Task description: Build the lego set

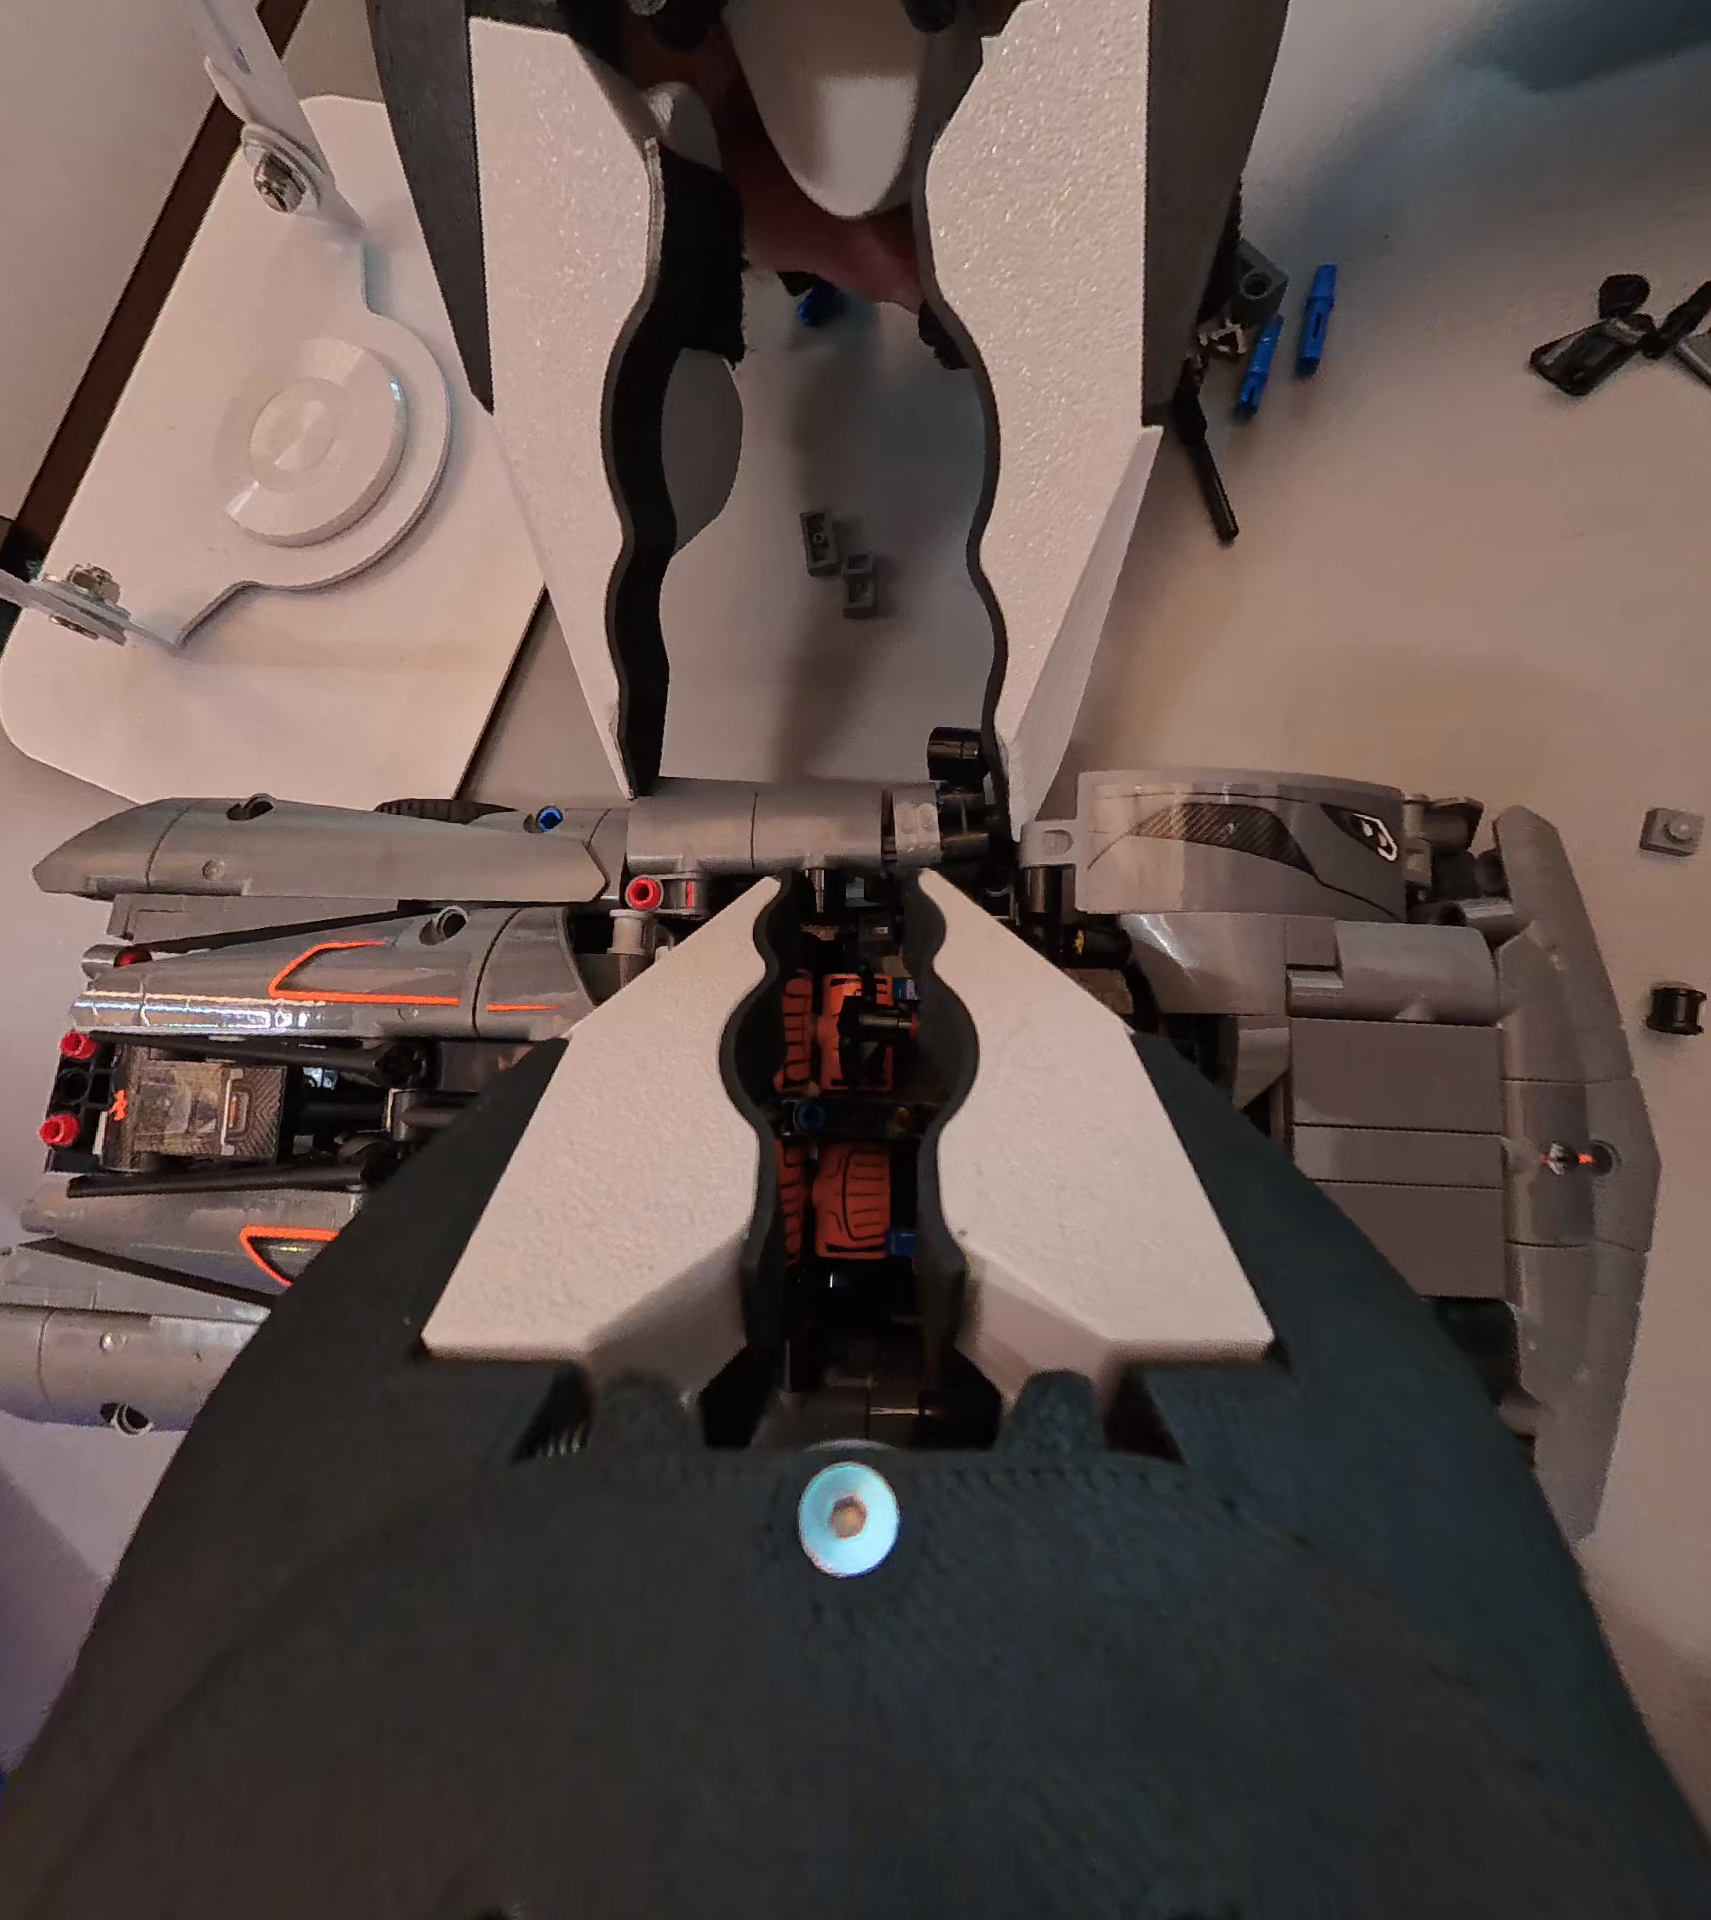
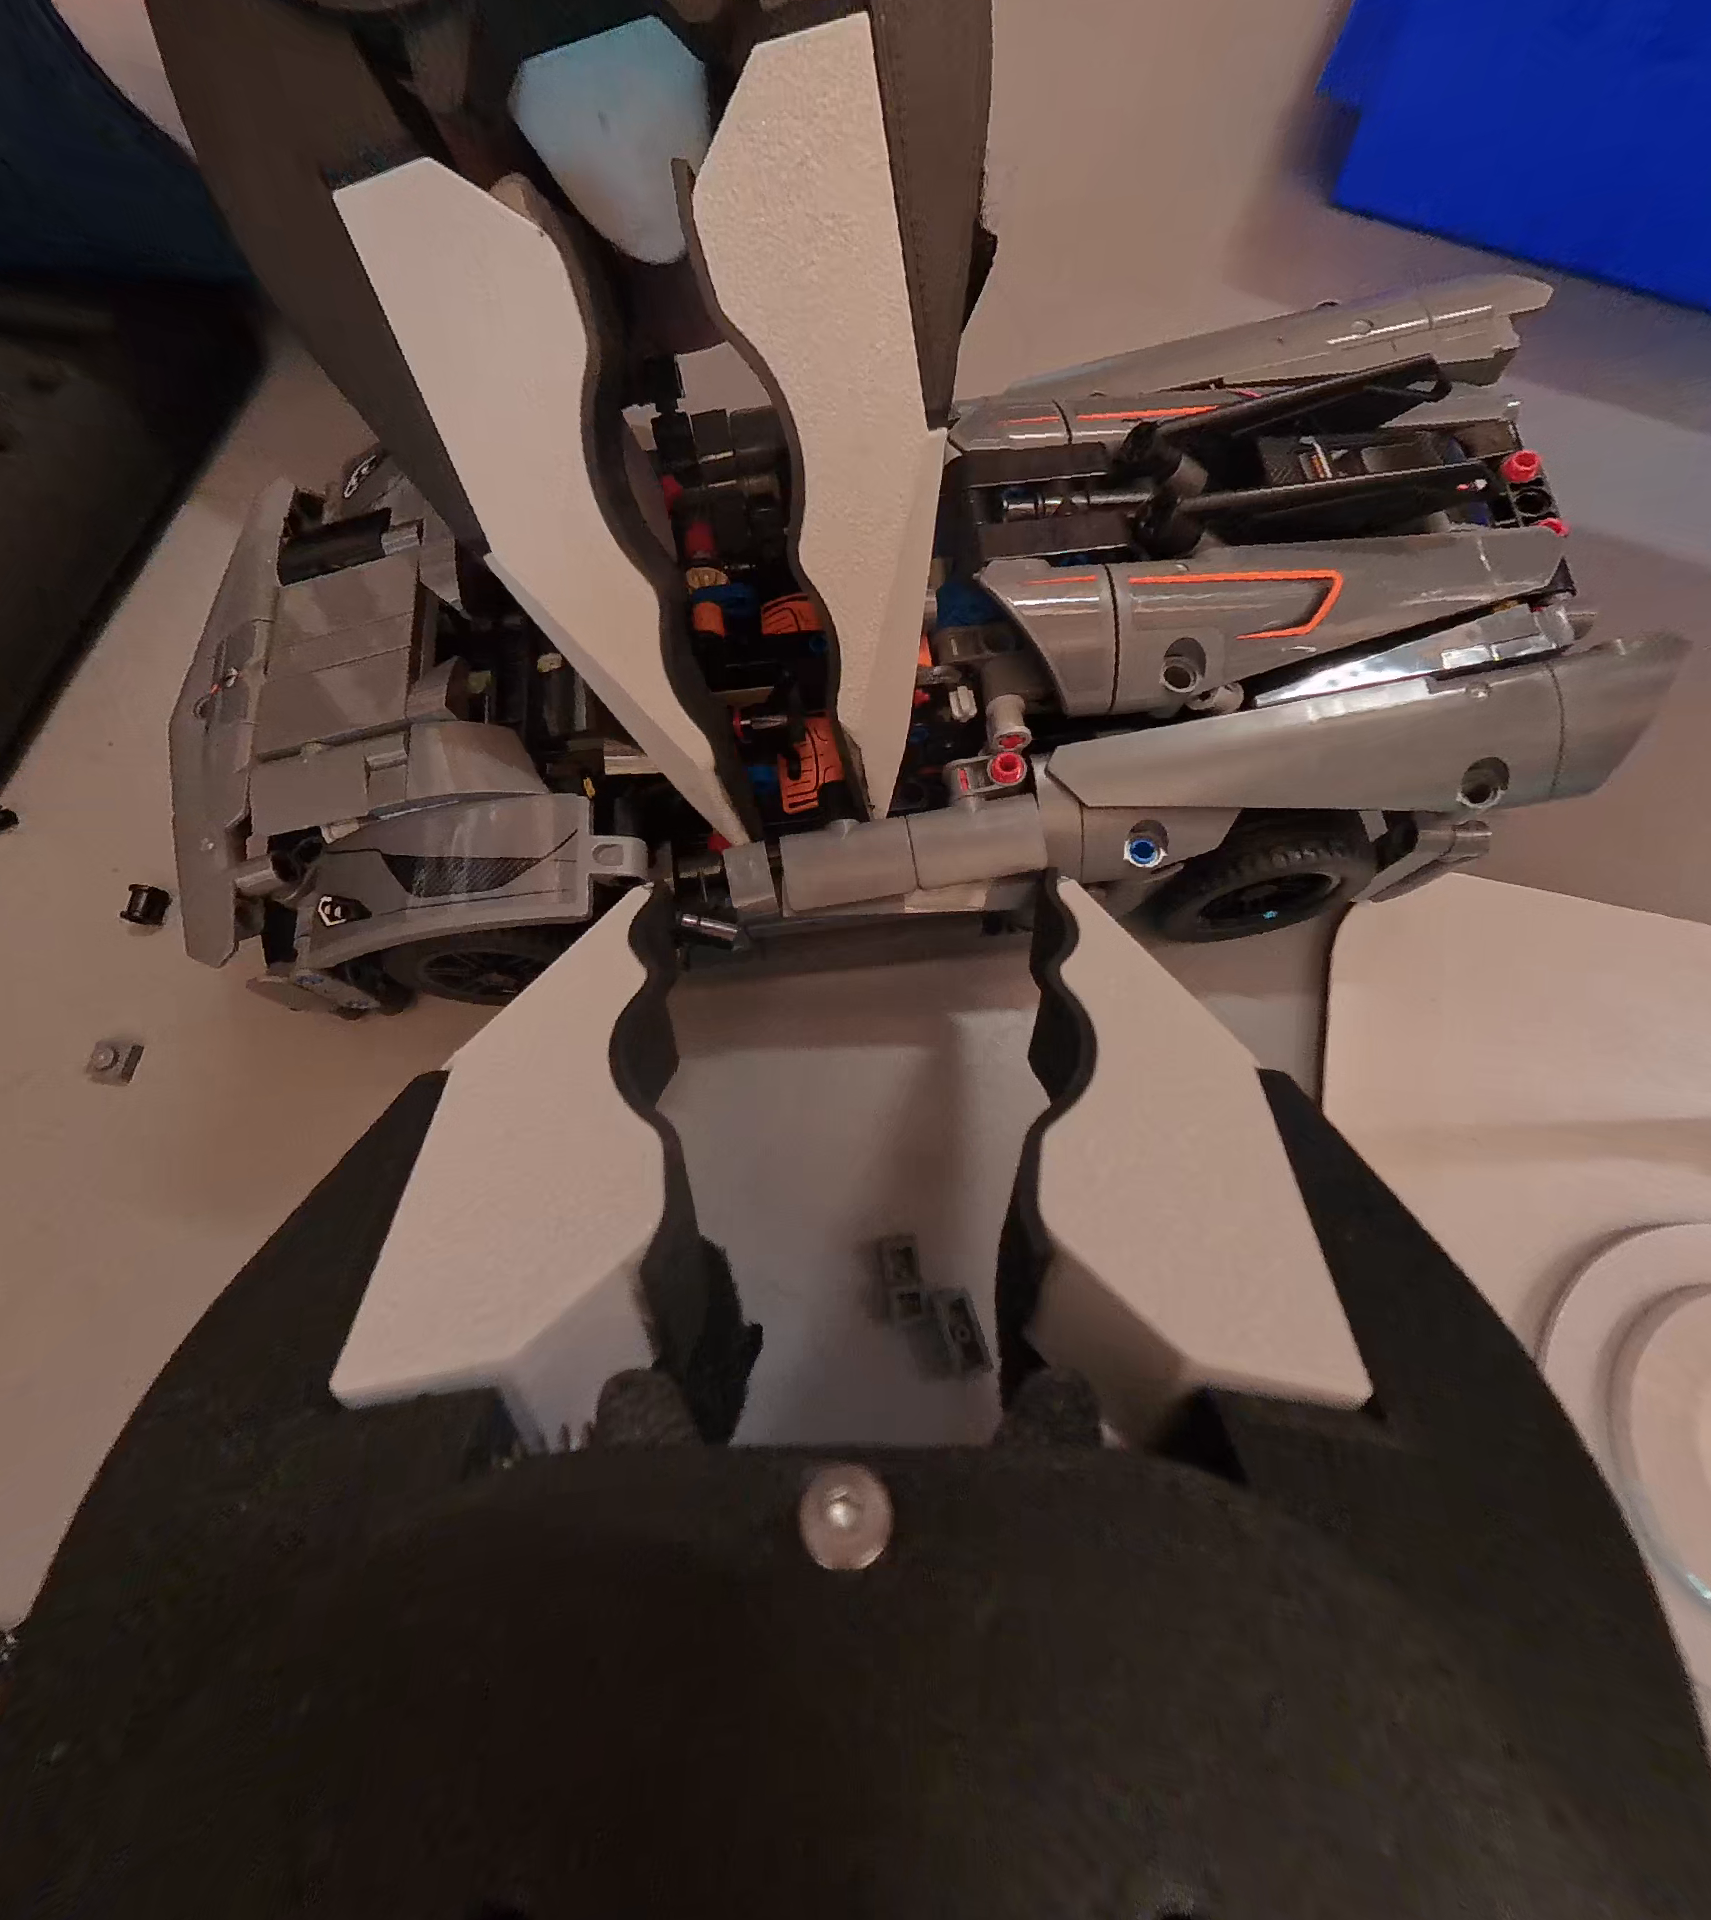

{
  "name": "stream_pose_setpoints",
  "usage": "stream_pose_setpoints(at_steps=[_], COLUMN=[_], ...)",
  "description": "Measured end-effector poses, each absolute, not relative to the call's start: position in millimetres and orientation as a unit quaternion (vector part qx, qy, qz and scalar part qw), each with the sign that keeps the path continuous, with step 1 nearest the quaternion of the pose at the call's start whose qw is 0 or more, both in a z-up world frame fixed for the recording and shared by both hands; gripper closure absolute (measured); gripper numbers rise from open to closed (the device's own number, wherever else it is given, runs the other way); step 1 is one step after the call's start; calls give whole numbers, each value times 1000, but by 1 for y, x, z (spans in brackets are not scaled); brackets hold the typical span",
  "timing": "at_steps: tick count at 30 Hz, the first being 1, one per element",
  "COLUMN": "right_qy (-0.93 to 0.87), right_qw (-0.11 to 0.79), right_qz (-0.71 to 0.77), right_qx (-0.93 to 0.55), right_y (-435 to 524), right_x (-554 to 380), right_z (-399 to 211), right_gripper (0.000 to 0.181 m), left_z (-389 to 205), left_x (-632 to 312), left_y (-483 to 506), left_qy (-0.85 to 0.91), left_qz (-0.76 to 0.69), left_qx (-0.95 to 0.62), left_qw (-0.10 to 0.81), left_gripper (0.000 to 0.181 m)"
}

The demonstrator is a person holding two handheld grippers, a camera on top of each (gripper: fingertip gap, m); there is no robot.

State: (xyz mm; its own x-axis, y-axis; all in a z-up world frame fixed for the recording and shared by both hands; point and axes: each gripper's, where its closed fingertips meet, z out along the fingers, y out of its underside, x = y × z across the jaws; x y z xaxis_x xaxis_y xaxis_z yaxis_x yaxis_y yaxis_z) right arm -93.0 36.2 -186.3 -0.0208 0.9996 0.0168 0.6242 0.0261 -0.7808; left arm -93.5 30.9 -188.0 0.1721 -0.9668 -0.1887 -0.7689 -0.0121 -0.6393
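A grey Lego car with orange stripes (image 1: pixel 1370 1049) lies across the table, also in the right wrist view (image 2: pixel 1277 717). Its open cockpit shows orange seats (image 1: pixel 835 1184). My left gripper (image 1: pixel 849 883) reaches over the cockpit, jaws narrowly apart, tips at the inner side of the grey side sill (image 1: pixel 757 831). It holds nothing I can see. My right gripper (image 2: pixel 851 888) faces it from the other side. It is open wide, its tips against the car's side at either end of the sill (image 2: pixel 913 857). Each gripper shows in the other's view.
Small grey pieces (image 2: pixel 934 1309) lie between the right fingers. Blue pins (image 1: pixel 1287 332), black and grey parts (image 1: pixel 1661 332), a grey plate (image 1: pixel 1672 831) and a black bush (image 1: pixel 1674 1010) lie nearby. A white stand base (image 1: pixel 259 468), a blue box (image 2: pixel 1578 135) and a black mat (image 2: pixel 20 520) border the area.
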Motion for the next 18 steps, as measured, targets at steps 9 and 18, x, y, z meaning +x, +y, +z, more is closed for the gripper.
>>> stream_pose_setpoints(at_steps=[9,18], right_qy=[-645,-643], right_qw=[308,308], right_qz=[305,305], right_qx=[-629,-631], right_y=[37,38], right_x=[-93,-92], right_z=[-186,-186], right_gripper=[114,113], left_z=[-187,-186], left_x=[-94,-93], left_y=[30,25], left_qy=[621,603], left_qz=[-161,-205], left_qx=[-698,-708], left_qw=[319,305], left_gripper=[162,151])
